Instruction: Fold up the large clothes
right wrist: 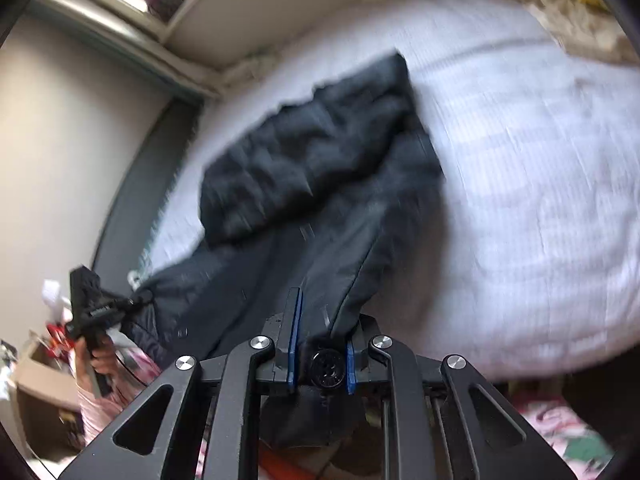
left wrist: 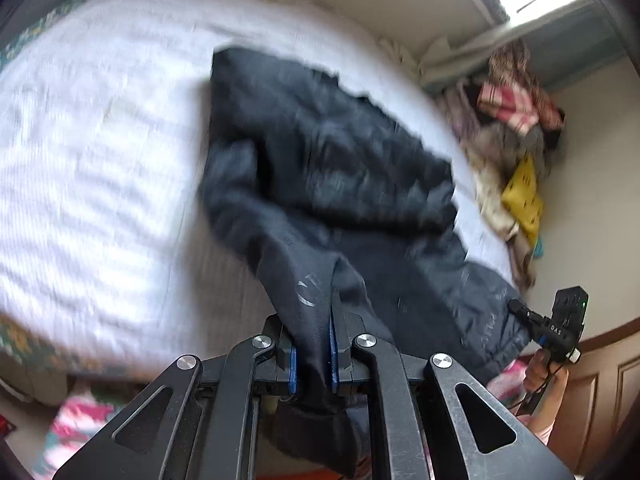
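Note:
A large dark grey padded jacket point(left wrist: 332, 168) lies crumpled on a white bed point(left wrist: 100, 152), with its near edge pulled off the bed toward me. My left gripper point(left wrist: 314, 344) is shut on one part of the jacket's near edge. My right gripper point(right wrist: 322, 344) is shut on another part of that edge, next to a black snap button point(right wrist: 327, 369). The jacket also fills the middle of the right wrist view point(right wrist: 320, 168). Each gripper shows in the other's view: the right one point(left wrist: 520, 310) and the left one point(right wrist: 138, 300), both pinching the jacket. Both views are blurred by motion.
A pile of mixed clothes point(left wrist: 516, 128) and a yellow item point(left wrist: 524, 196) lie at the far end of the bed by the wall. A wooden door point(left wrist: 608, 392) stands at the right. A cardboard box point(right wrist: 36, 384) sits on the floor. Floral fabric point(left wrist: 72, 428) lies below the bed's edge.

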Motion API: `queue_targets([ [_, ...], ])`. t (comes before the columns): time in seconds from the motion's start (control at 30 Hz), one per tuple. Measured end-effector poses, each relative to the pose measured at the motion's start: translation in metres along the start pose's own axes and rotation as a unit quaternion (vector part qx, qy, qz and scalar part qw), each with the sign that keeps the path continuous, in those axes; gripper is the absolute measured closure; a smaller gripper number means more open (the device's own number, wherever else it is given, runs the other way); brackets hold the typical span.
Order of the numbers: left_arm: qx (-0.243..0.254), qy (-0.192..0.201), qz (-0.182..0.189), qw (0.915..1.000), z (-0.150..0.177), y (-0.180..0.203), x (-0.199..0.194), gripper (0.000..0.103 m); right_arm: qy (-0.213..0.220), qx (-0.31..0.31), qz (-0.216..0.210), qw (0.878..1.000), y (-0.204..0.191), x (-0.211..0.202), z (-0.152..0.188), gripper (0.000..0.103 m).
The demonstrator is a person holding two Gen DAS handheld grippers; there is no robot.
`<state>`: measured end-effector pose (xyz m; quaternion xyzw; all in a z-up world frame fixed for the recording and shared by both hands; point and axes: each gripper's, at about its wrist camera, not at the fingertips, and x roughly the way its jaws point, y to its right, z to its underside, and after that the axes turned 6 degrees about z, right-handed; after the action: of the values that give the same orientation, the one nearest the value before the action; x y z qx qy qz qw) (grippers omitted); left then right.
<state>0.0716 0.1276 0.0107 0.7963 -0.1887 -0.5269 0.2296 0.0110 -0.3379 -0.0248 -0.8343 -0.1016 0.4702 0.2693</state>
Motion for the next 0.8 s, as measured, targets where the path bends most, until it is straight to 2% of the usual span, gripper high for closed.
queue_targets([
  [0.13,0.0,0.034,0.006,0.9994,-0.054,0.015,0.008,0.09,0.041,-0.004,0.011,0.999,-0.021,0.01,-0.057,0.09],
  [0.2,-0.01,0.049,-0.001,0.9988,-0.078,0.02,0.024,0.09,0.052,-0.002,0.02,0.998,-0.026,0.019,-0.08,0.09],
  [0.43,-0.042,0.054,-0.051,0.9963,-0.143,0.011,0.081,0.088,0.055,0.026,0.077,0.995,-0.023,0.086,-0.162,0.09],
  [0.57,-0.068,0.052,-0.051,0.995,-0.16,-0.004,0.104,0.087,0.045,0.043,0.093,0.994,-0.008,0.131,-0.186,0.09],
  [0.7,-0.094,0.042,-0.061,0.9928,-0.167,-0.017,0.119,0.086,0.027,0.063,0.091,0.993,0.01,0.164,-0.193,0.09],
  [0.8,-0.102,0.049,-0.059,0.9918,-0.175,-0.015,0.119,0.082,0.016,0.077,0.095,0.992,0.023,0.183,-0.196,0.089],
])
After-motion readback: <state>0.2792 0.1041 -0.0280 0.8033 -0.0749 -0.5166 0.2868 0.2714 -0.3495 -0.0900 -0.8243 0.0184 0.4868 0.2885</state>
